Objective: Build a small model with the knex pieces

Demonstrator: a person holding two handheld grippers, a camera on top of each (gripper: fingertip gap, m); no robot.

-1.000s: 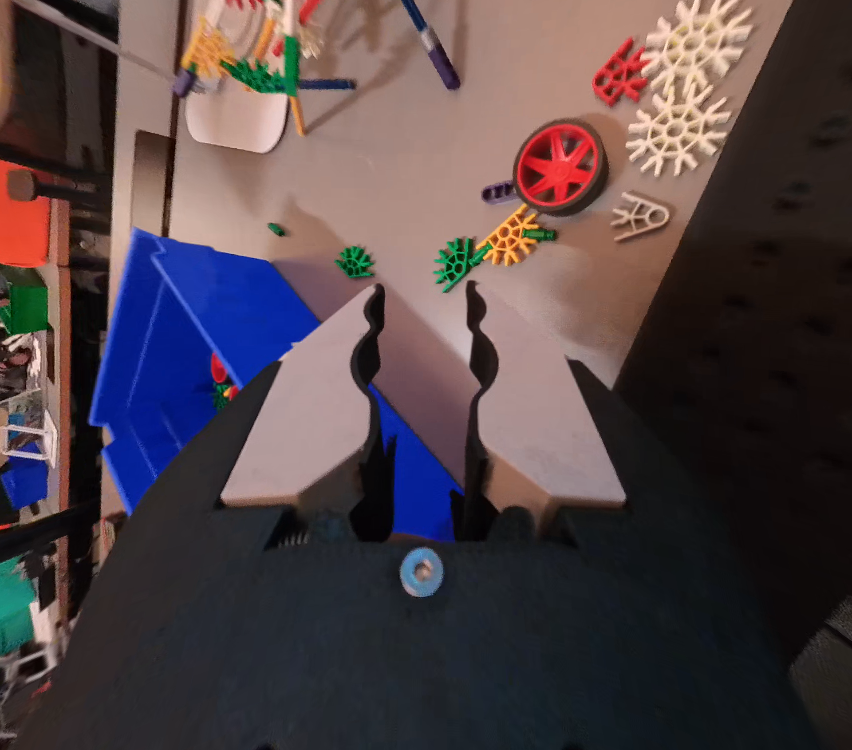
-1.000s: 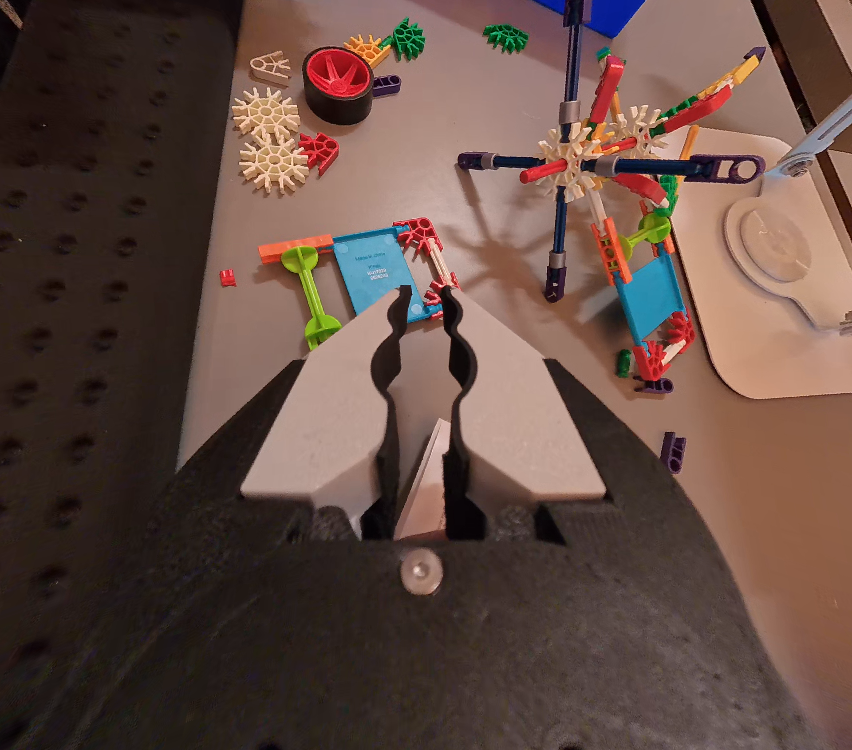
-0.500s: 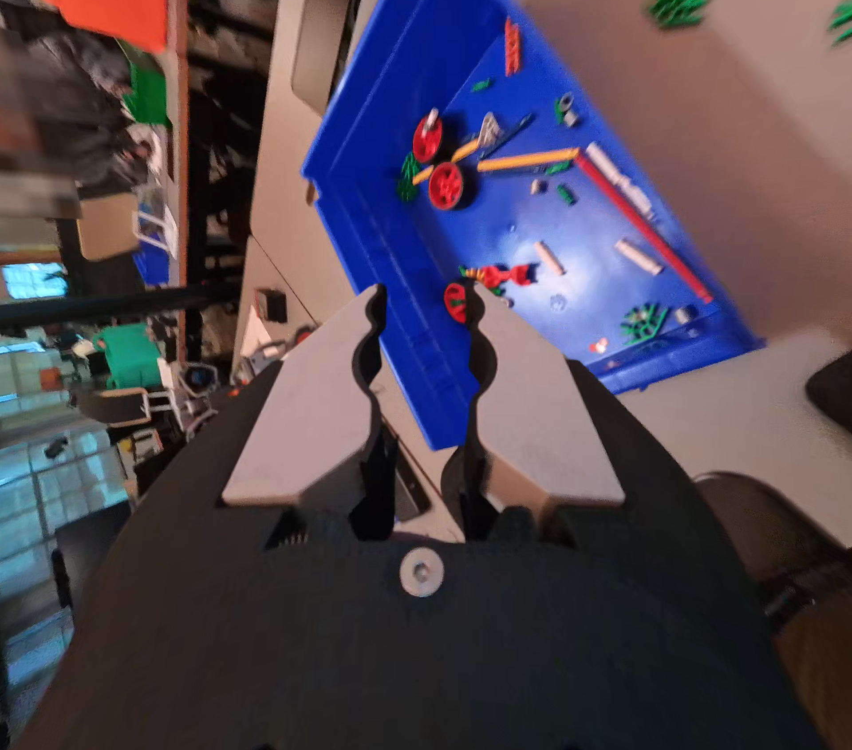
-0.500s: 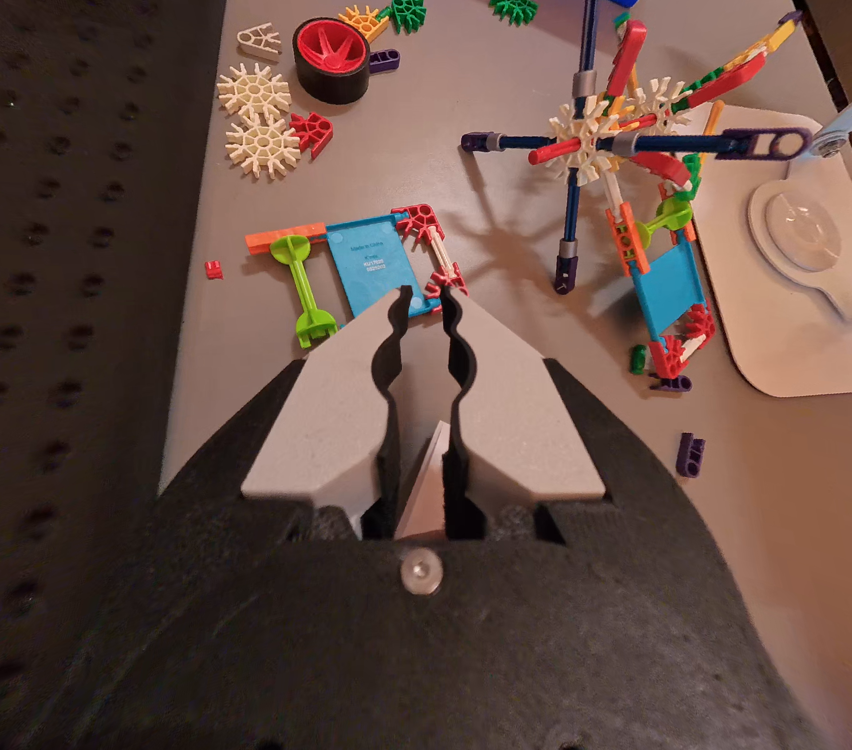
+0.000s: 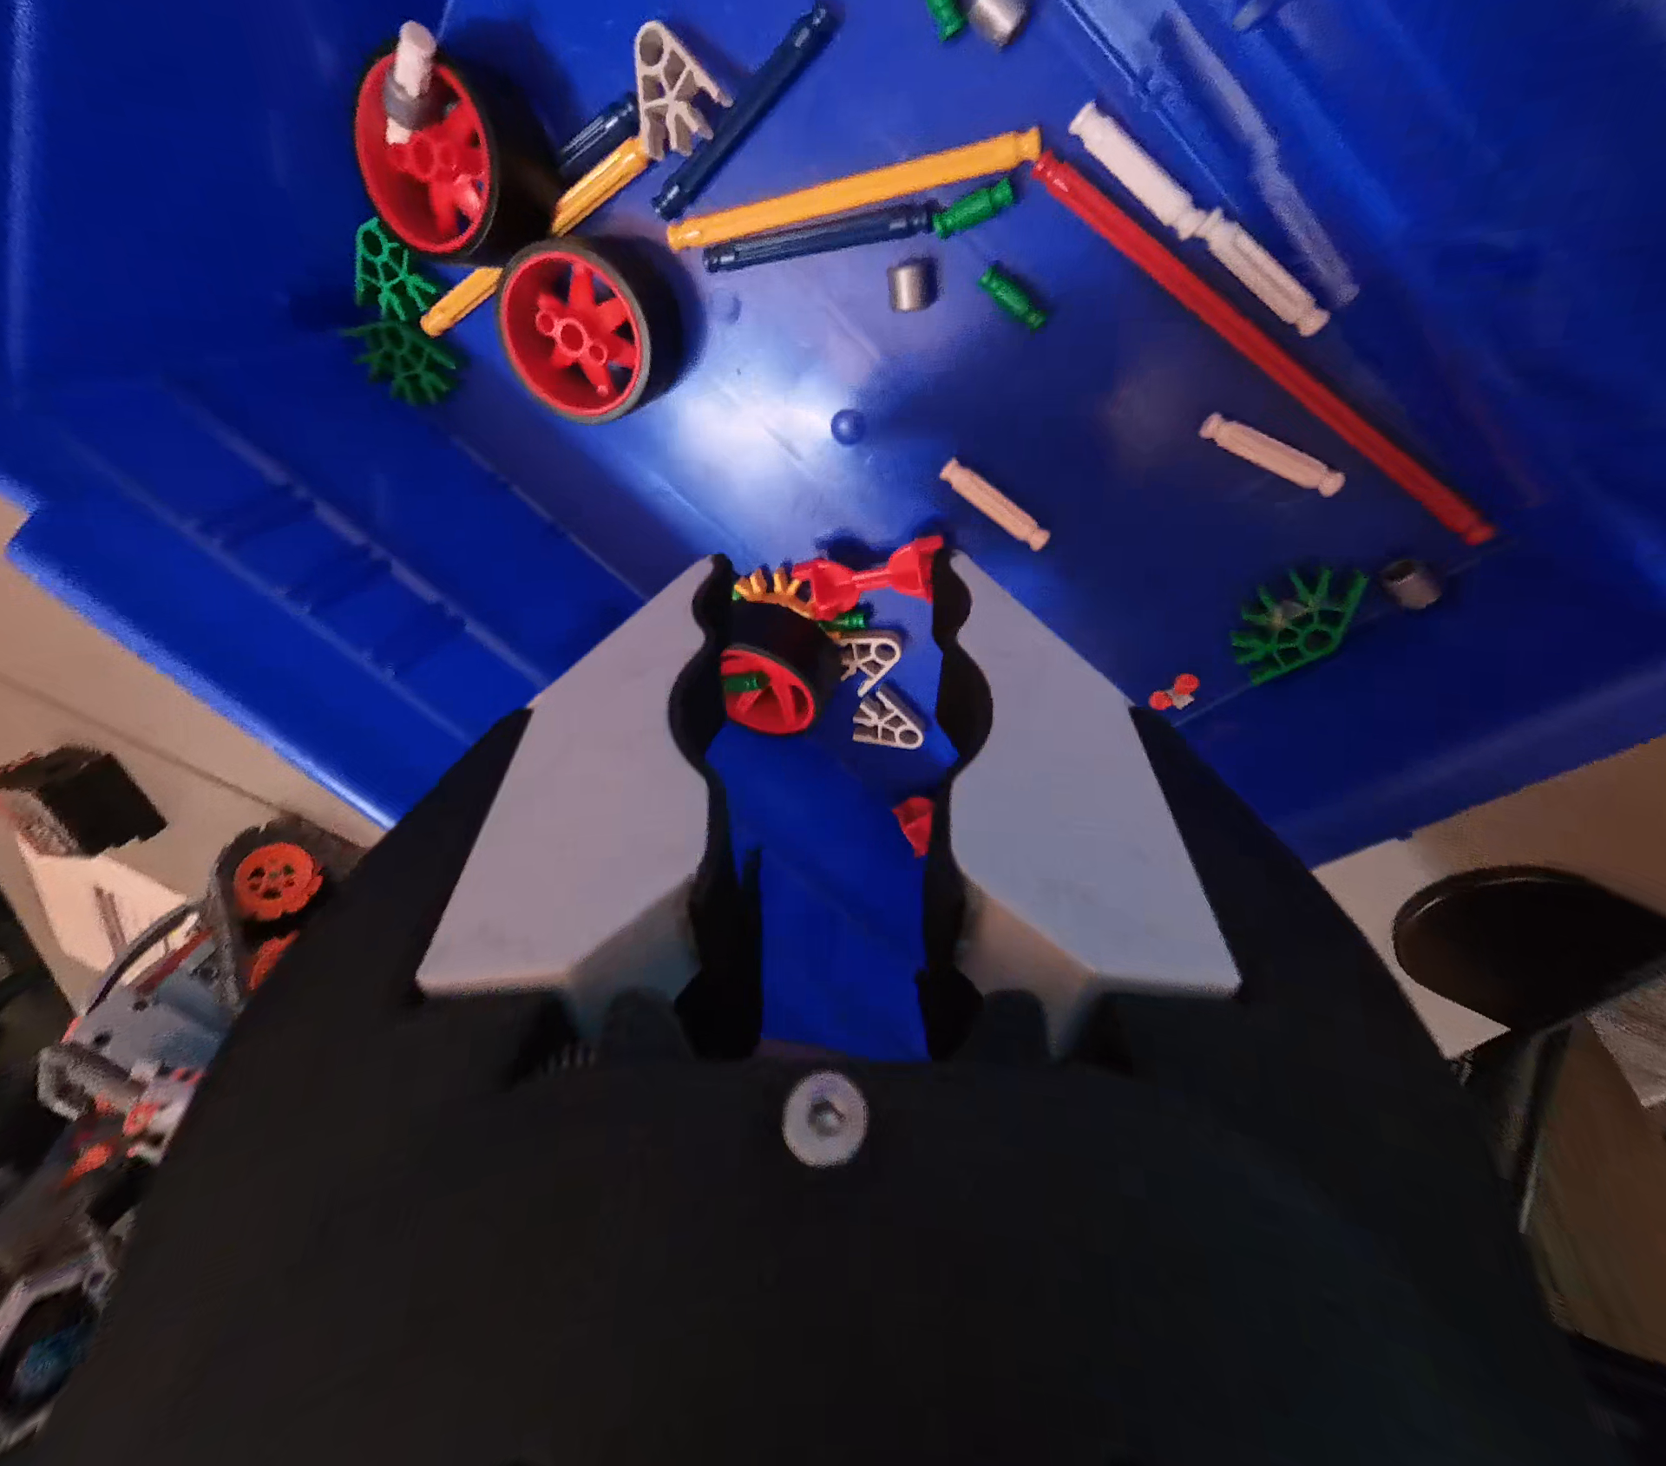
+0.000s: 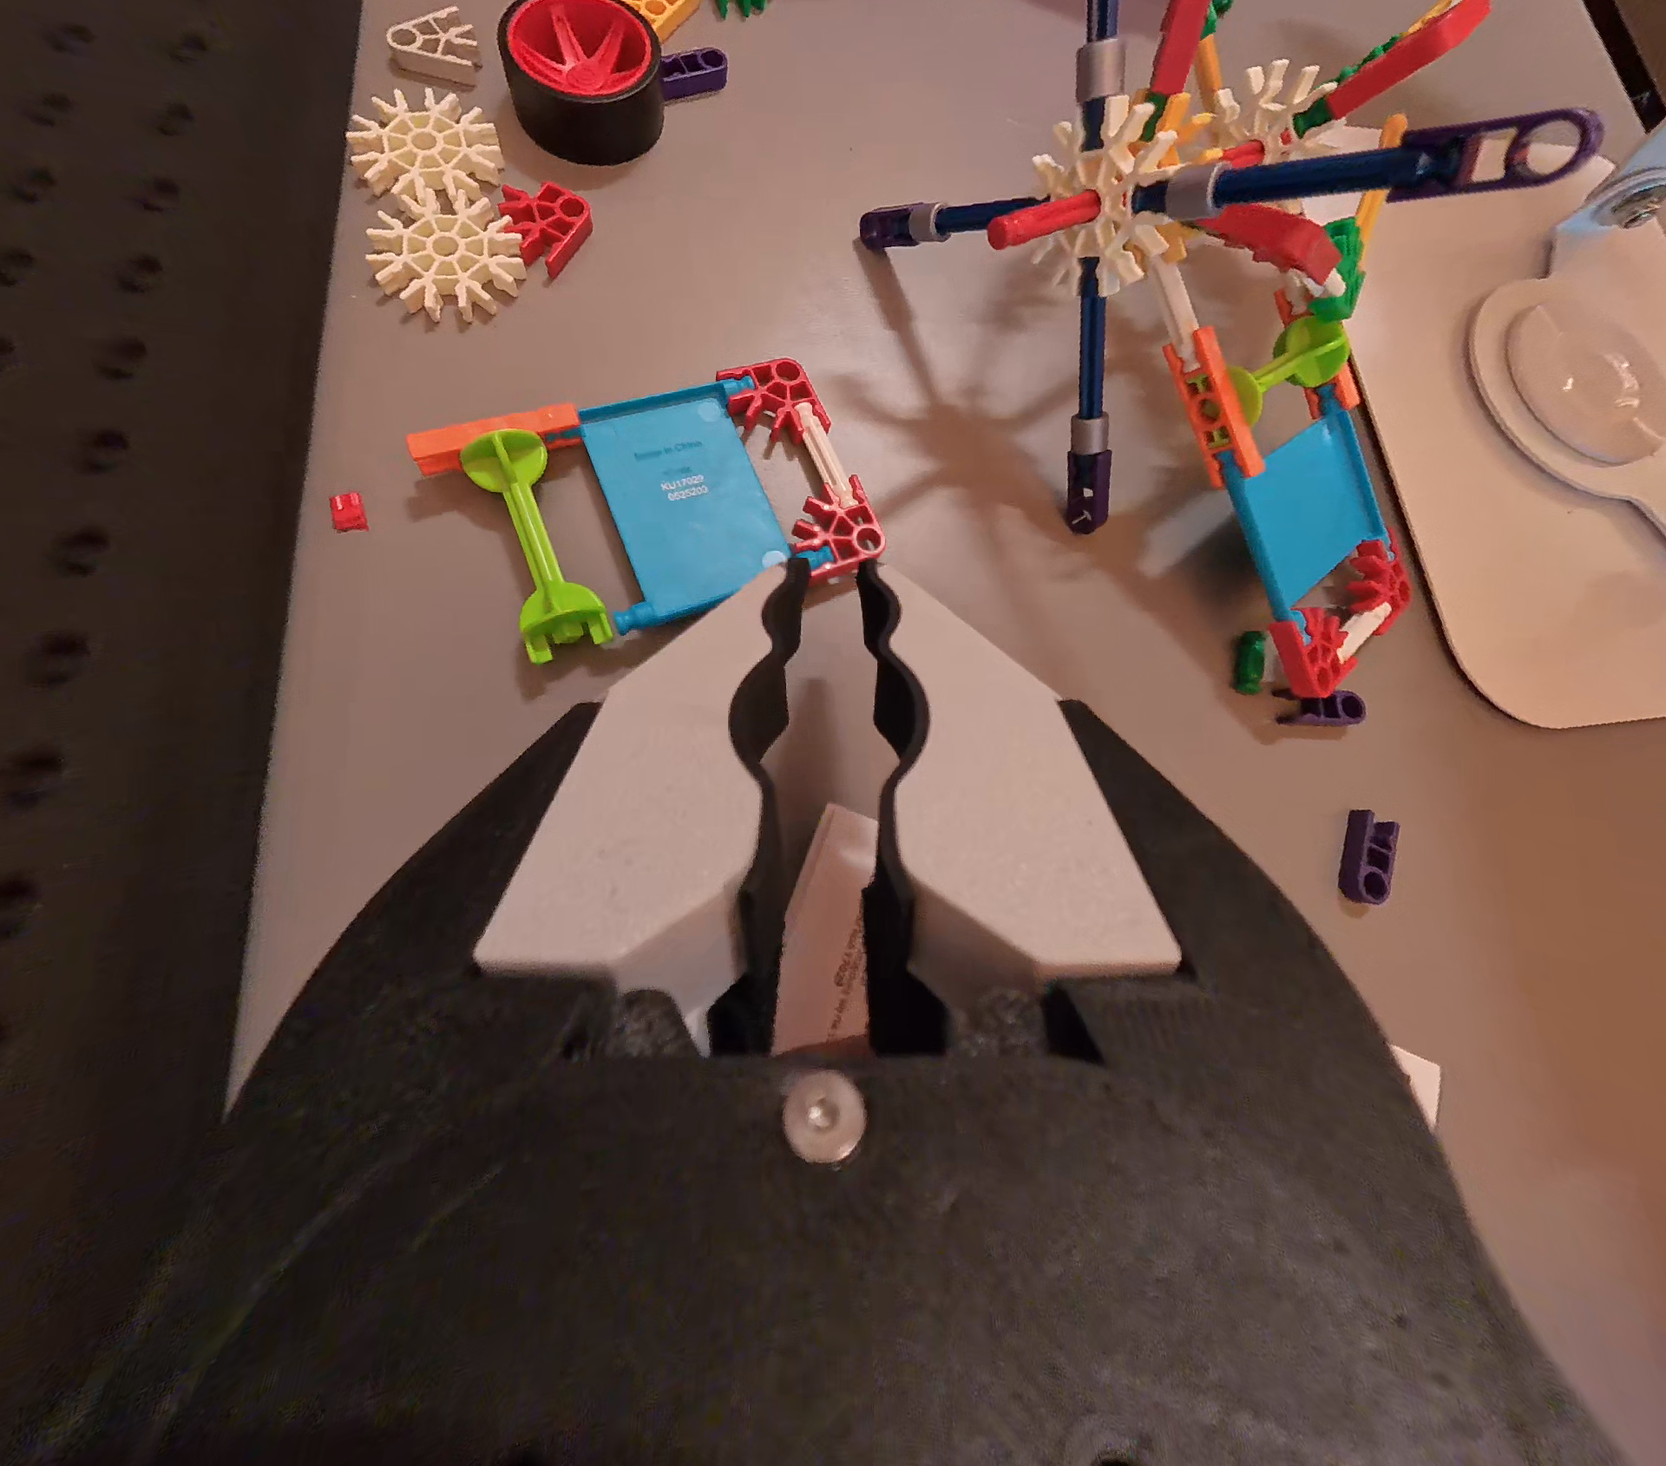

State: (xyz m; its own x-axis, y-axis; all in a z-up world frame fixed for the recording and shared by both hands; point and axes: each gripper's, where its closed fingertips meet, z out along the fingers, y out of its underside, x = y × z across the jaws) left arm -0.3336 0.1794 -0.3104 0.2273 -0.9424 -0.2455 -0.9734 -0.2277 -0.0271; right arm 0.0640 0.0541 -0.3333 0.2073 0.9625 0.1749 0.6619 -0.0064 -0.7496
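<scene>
- Left wrist view: left tool (image 5: 825, 580) hangs over a blue bin (image 5: 225, 485), its fingers parted with a moderate gap and nothing between them.
- Seen through that gap, on the bin floor, lie a small red-hubbed wheel (image 5: 771, 679), a red connector piece (image 5: 865, 580) and two grey connectors (image 5: 879, 688); whether the tips touch any of them cannot be told.
- Farther in the bin sit two larger red wheels (image 5: 577, 332), touching each other, one with a pale peg standing in its hub.
- A yellow rod (image 5: 852, 188), a long red rod (image 5: 1262, 350) and a white rod (image 5: 1199, 220) lie near the bin's right wall; green connectors (image 5: 1298, 625) rest in the near right corner.
- Right wrist view: right tool (image 6: 828, 576) is over the grey surface (image 6: 901, 26), fingers narrowly parted and gripping nothing.
- Its tips are just beside the near corner of a flat frame with a blue panel (image 6: 681, 499), by the red corner connector (image 6: 838, 530).
- A lime-green spool piece (image 6: 532, 530) and an orange bar (image 6: 491, 440) form the frame's left end.
- A spoked model (image 6: 1109, 197) of white hubs and blue rods stands to the right.
- Two white snowflake connectors (image 6: 433, 206) and a red-and-black wheel (image 6: 581, 71) lie at far left.
</scene>
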